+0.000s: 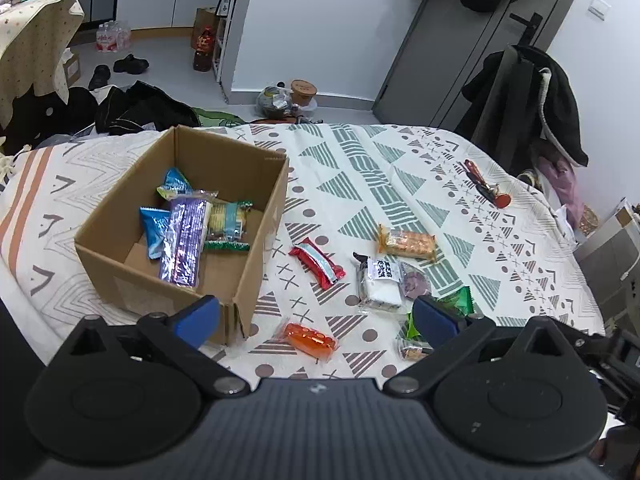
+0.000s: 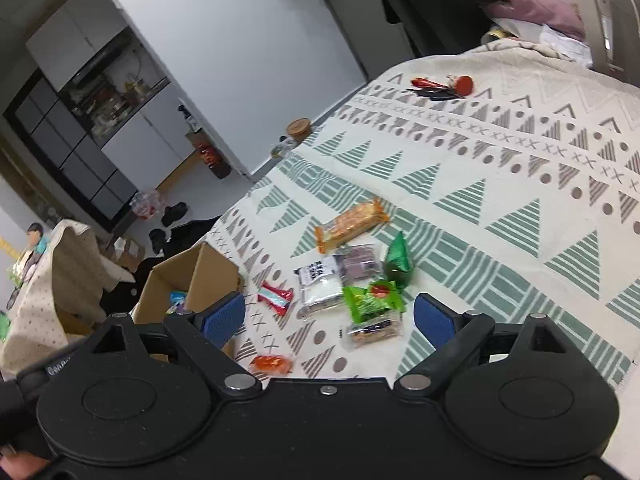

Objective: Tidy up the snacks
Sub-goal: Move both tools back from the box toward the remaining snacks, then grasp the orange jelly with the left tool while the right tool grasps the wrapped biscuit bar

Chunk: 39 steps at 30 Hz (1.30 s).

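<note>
So, bench point(image 1: 400, 152) draped in a cream cloth with green triangles and grey dots. Cardboard box point(image 1: 256, 240) sits on its left part, several snack packets inside (blue, purple, green-edged). Loose snacks lie right of the box: red bar point(image 1: 317, 263), orange biscuit pack point(image 1: 408, 243), white packet point(image 1: 380, 284), small orange pack point(image 1: 311, 338). Left gripper point(image 1: 316, 320) spread wide, empty. Right gripper point(image 2: 330, 316) likewise released above green packets point(image 2: 372, 300). Room: white walls, grey door point(image 1: 460, 40), shoes on floor.

Matt cardboard box point(image 1: 256, 240), glossy plastic snack wrappers point(image 1: 316, 262).
</note>
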Each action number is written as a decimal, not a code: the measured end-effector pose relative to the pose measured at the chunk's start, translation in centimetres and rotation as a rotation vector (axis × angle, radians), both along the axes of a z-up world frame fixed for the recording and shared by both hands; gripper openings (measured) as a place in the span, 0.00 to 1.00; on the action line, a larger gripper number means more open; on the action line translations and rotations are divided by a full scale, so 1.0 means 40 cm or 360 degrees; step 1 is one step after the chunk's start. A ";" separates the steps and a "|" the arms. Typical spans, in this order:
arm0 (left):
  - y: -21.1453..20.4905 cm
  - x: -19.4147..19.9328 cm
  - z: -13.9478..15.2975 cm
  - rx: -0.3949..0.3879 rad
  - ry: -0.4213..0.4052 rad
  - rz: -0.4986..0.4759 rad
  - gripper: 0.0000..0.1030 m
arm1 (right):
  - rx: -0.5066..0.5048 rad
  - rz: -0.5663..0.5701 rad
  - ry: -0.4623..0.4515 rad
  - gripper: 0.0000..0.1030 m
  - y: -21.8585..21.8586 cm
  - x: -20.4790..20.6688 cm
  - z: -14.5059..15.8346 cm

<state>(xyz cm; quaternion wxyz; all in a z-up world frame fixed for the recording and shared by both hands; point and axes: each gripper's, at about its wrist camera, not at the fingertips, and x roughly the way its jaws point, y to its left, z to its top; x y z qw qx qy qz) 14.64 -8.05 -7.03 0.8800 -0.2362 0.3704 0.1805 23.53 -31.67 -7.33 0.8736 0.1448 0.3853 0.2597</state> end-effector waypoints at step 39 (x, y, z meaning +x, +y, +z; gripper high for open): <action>0.027 0.153 -0.317 -0.0295 0.0188 0.0125 0.39 | -0.0339 0.0110 0.0319 0.79 0.151 0.118 -0.192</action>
